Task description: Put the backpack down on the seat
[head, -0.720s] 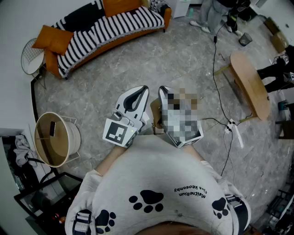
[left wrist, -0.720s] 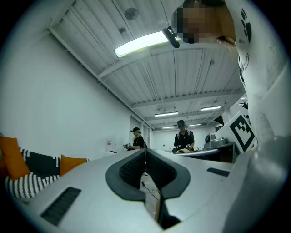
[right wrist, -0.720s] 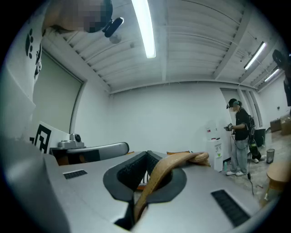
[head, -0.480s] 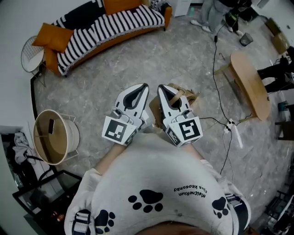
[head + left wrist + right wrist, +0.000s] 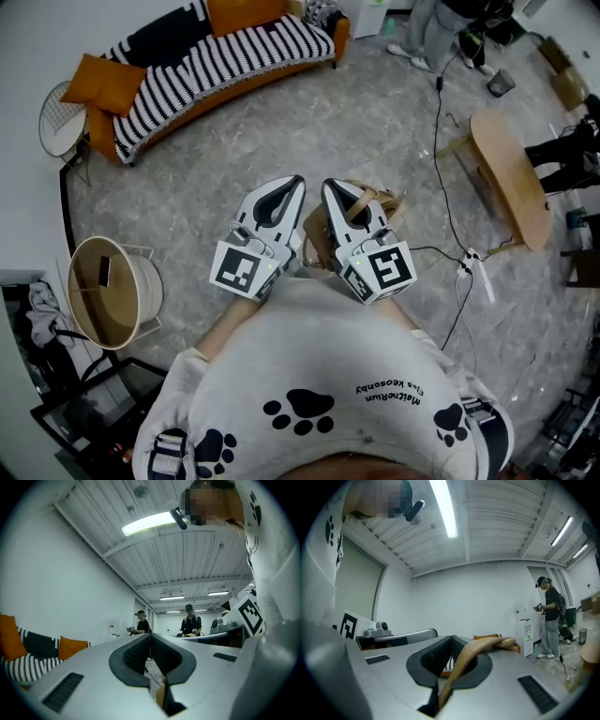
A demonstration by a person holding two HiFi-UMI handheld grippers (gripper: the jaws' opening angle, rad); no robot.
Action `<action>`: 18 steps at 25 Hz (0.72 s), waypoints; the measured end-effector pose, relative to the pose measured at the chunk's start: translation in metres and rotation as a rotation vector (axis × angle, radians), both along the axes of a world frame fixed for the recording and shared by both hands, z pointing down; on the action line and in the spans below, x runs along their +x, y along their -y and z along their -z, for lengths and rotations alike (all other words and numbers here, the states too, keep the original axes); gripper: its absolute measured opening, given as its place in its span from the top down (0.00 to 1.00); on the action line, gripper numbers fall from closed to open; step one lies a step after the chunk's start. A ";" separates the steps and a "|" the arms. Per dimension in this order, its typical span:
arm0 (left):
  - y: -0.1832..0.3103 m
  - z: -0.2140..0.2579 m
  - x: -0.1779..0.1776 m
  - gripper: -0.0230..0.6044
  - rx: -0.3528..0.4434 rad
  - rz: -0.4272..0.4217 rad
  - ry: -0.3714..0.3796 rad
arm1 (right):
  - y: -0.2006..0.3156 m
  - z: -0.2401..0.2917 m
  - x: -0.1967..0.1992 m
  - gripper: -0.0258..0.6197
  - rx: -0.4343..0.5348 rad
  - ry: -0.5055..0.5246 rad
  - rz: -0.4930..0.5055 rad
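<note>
My right claw (image 5: 336,185) is clamped on a tan strap (image 5: 474,654). It runs up between the pads and curls over the upper jaw into a loose loop. My left claw (image 5: 292,181) is closed too, pads together with nothing between them, and sits just beside the right one. The backpack (image 5: 319,239) hangs from that strap in front of my body, above the floor (image 5: 187,178). It rests on nothing and is well apart from the striped sofa (image 5: 225,52) against the far wall.

I judge it soft and floppy. The strap bends freely, so the body will probably sag and swing as I walk, then slump where it lands. The strap is flat and smooth-looking, so it could creep through the pads. The best hold is near where the strap meets the bag. My empty left claw could take a second strap or the top edge to steady it.

Most of the bag is hidden under my claws and chest, with only slivers of tan showing. I cannot tell its size, how full or heavy it is, or where the other strap lies. In the left gripper view a tan scrap shows beneath the jaws, but I cannot tell which part it is. Nor can I tell for sure that the sofa is the seat meant.
</note>
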State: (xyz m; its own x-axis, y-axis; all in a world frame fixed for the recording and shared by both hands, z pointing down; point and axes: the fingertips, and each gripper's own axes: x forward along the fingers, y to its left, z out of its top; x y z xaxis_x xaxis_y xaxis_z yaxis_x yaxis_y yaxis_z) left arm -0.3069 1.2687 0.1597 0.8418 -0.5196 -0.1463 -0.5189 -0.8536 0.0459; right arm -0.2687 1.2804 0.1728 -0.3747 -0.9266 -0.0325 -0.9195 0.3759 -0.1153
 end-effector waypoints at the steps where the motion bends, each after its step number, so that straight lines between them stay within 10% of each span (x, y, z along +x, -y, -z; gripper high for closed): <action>1: 0.009 -0.004 0.001 0.93 -0.002 -0.004 0.008 | 0.009 -0.002 0.001 0.91 -0.004 -0.001 -0.003; 18: 0.264 -0.006 -0.003 0.93 0.004 -0.162 -0.005 | 0.255 -0.002 0.004 0.91 0.010 0.005 -0.156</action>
State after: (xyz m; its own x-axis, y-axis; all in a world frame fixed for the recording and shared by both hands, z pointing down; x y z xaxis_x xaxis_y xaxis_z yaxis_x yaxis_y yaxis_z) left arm -0.3094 1.0043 0.1661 0.9140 -0.3760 -0.1523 -0.3738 -0.9265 0.0442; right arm -0.2642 1.0257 0.1752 -0.2256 -0.9732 -0.0434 -0.9663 0.2292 -0.1173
